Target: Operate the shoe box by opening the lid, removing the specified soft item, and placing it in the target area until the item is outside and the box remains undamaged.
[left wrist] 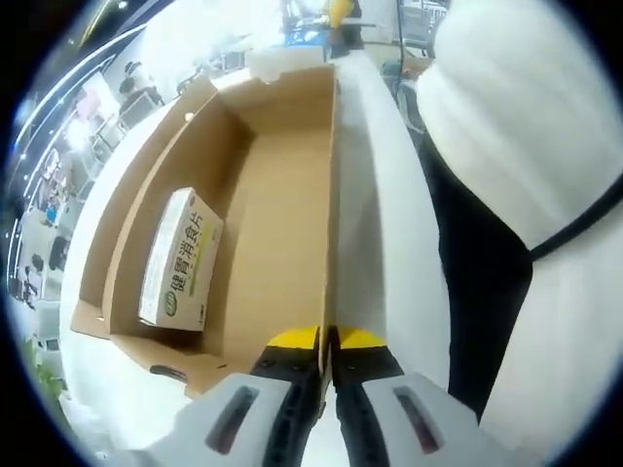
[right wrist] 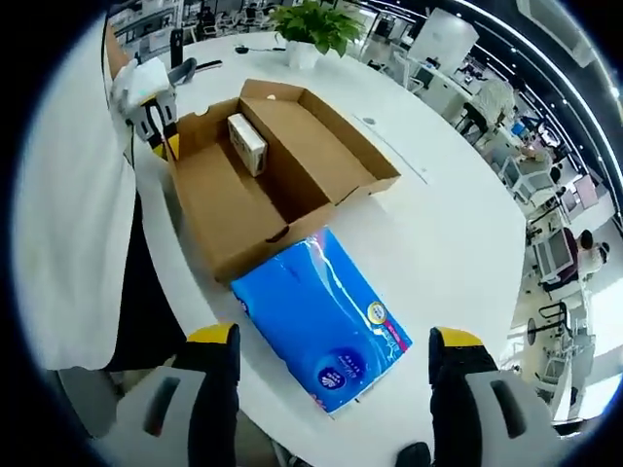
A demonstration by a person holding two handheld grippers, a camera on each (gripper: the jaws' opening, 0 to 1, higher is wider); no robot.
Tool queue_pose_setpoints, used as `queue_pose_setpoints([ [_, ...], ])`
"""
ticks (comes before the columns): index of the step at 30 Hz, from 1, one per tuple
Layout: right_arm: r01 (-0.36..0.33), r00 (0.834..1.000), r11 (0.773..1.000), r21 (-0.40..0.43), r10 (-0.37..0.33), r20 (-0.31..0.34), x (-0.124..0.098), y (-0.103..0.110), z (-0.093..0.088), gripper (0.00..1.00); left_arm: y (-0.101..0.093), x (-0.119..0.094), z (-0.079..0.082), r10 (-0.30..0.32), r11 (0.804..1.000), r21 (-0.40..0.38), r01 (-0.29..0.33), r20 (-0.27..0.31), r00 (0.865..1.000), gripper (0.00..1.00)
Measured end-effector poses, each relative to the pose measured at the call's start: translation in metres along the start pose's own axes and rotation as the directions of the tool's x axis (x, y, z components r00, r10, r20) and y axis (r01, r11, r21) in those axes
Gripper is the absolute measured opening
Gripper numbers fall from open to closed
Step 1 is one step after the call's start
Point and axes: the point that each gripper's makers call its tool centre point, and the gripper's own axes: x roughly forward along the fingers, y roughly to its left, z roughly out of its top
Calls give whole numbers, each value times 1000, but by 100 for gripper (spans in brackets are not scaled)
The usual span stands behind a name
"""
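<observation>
Left hand-held gripper (left wrist: 326, 341) clamped on shoe box (right wrist: 282, 175) wall; right hand-held gripper (right wrist: 336, 345) wide open, empty, over blue tissue pack (right wrist: 321, 316) lying on desk (right wrist: 448, 233) beside box.

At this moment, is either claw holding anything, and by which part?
The left claw is shut on the near side wall of the open cardboard shoe box. The right claw is open, empty, above the blue tissue pack on the table.
</observation>
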Motion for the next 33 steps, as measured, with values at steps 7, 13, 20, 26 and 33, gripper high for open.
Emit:
queue_pose_setpoints([
  [7,40,999,999,26,-41,18,-4,-6,1,81,0,-1,1,-5,1000,1,5,0,1000,3],
  [13,65,994,991,120,-75,77,-12,-6,11,79,0,0,0,-3,1000,3,3,-5,1000,3],
  [20,88,953,931,354,-182,242,-26,10,30,80,0,1,-1,2,1000,10,-2,-1,1000,4],
  [26,105,918,852,513,-281,278,-38,-11,27,88,1,1,-1,13,1000,10,-13,6,1000,4],
  [33,195,876,904,380,-335,347,-57,-23,64,88,-2,0,0,-8,1000,14,7,32,999,10],
])
